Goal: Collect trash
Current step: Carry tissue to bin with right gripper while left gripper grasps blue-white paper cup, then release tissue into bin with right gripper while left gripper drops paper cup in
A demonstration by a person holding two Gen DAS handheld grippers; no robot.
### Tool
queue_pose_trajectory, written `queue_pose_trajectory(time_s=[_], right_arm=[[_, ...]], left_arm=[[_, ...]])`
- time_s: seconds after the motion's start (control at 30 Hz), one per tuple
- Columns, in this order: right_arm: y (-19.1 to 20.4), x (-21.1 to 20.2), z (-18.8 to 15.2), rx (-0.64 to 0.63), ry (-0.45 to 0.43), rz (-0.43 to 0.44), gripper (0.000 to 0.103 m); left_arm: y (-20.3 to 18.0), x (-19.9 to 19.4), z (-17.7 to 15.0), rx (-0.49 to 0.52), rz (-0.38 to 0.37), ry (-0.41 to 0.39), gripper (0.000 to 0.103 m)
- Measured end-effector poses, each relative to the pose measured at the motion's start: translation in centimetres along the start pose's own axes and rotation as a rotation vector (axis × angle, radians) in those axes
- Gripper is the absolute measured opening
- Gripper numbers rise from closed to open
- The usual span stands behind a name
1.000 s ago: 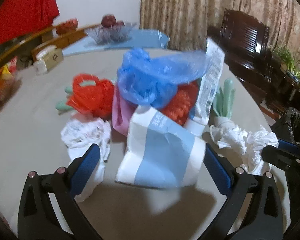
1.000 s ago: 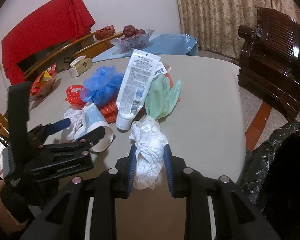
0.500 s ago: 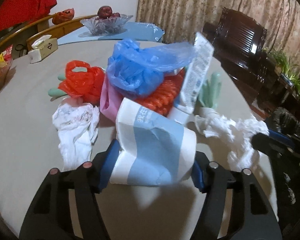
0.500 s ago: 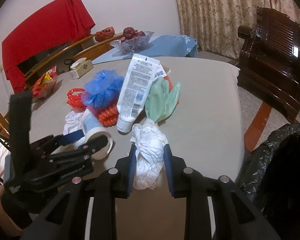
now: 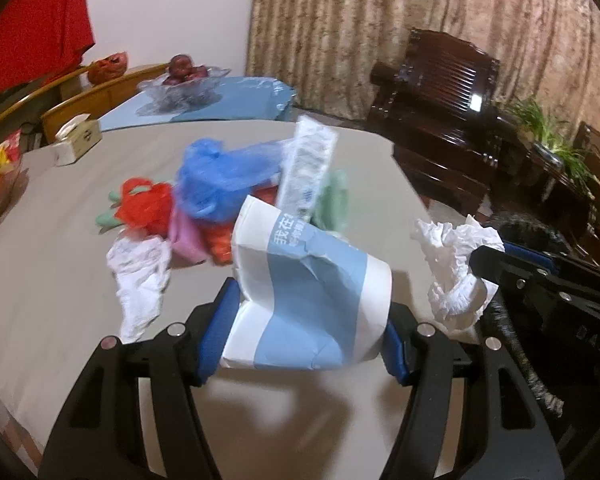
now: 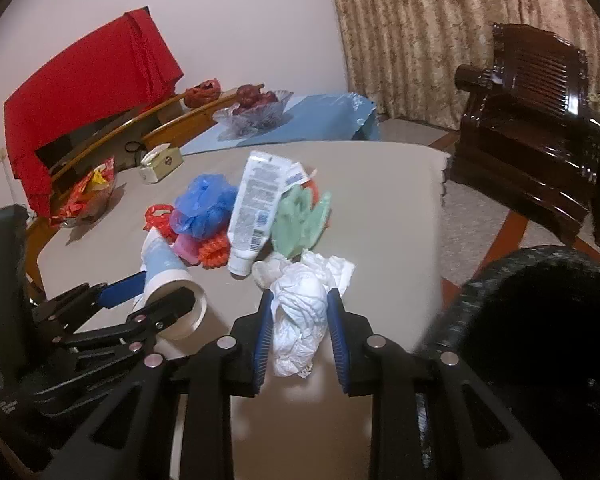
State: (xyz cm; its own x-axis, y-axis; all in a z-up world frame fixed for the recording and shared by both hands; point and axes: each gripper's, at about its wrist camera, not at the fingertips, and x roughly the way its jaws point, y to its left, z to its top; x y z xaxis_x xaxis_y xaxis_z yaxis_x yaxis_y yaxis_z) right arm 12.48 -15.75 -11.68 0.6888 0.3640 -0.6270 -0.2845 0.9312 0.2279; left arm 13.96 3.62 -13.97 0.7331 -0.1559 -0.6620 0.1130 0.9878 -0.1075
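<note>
paper cup (image 5: pixel 308 292) clenched in left gripper (image 5: pixel 306 336), tissue wad (image 6: pixel 300 316) in right gripper (image 6: pixel 300 332), near table edge (image 6: pixel 440 208), black bin bag (image 6: pixel 540 320) alongside.

Paper cup (image 5: pixel 308 300) now clamped and off the table (image 5: pixel 60 264) in left tongs (image 5: pixel 306 340).

Tissue box (image 6: pixel 161 163), fruit bowl (image 6: pixel 253 113), red cloth (image 6: pixel 88 76), dark wooden armchair (image 6: pixel 532 120).

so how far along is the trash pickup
Early. Nothing visibly binned yet. In hand: left hand-held gripper clamps the paper cup; right hand-held gripper clamps the white tissue wad beside the black trash bag. Left: blue bag, tube, green glove.
</note>
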Motion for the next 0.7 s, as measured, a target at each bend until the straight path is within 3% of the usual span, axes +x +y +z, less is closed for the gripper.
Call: queue_pose_trajectory(time_s=[0.37,0.7], right_arm=[[-6.3,-7.2,-1.2,0.079,-0.065,-0.154,0.027],[-13.0,-10.7,-4.6,0.18,-0.045,-0.326,0.027]], left_arm=[[-8.2,0.2,0.8,0.109,-0.149,-0.007,0.062],[-17.9,2.5,0.3,0.217,-0.323,0.036,0.062]])
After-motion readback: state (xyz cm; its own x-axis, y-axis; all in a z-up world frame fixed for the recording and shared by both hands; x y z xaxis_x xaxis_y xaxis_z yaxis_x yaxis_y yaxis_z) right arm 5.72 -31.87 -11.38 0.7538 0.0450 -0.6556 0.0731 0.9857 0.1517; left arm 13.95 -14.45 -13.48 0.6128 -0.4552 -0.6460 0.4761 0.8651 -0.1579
